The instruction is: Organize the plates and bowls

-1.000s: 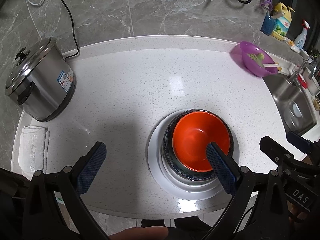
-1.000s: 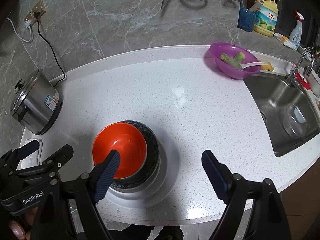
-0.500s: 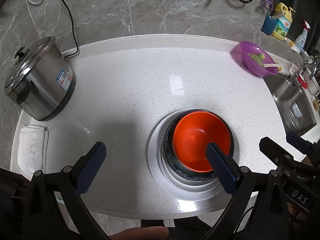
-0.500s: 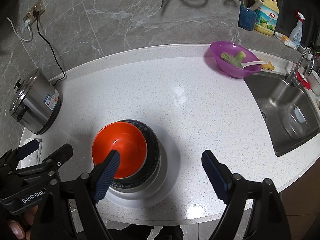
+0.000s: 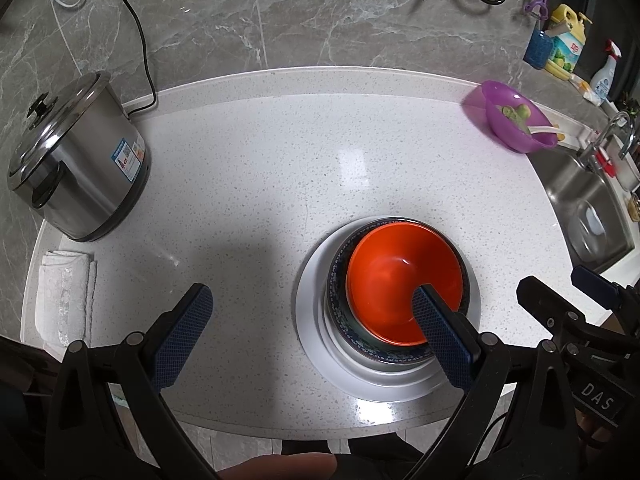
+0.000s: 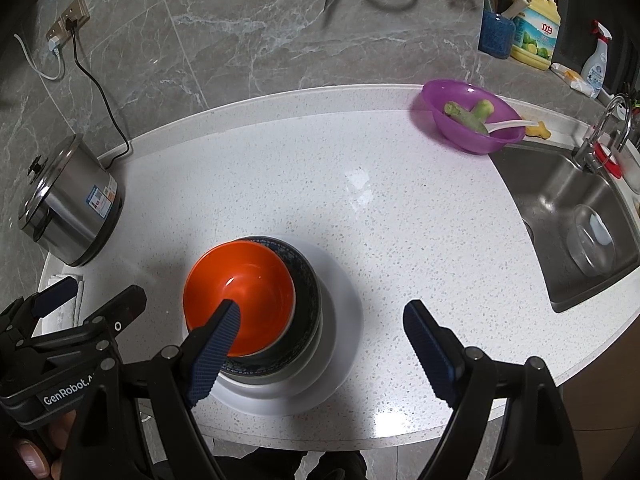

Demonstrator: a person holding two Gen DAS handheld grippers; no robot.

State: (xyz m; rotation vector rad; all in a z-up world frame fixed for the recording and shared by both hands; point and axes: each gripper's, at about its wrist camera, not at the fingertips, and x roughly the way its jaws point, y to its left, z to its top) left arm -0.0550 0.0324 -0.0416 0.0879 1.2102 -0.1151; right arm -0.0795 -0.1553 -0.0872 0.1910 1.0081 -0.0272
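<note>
An orange bowl [image 5: 394,276] sits nested in a dark blue patterned bowl [image 5: 340,304], which stands on white plates [image 5: 310,320] near the counter's front edge. The stack also shows in the right wrist view: orange bowl [image 6: 248,284], blue bowl [image 6: 308,304], white plates [image 6: 344,320]. My left gripper [image 5: 312,316] is open and empty, held above the counter in front of the stack. My right gripper [image 6: 320,332] is open and empty, held above the stack's right side. Each gripper's near finger overlaps the orange bowl in its own view.
A steel rice cooker [image 5: 76,164] stands at the left with a folded white cloth [image 5: 64,292] in front. A purple bowl [image 6: 472,116] with vegetables and a spoon sits at the back right beside the sink [image 6: 576,224]. Bottles [image 6: 534,24] line the back wall.
Both grippers have drawn back and up slightly from the stack. The bowls and plates have not moved.
</note>
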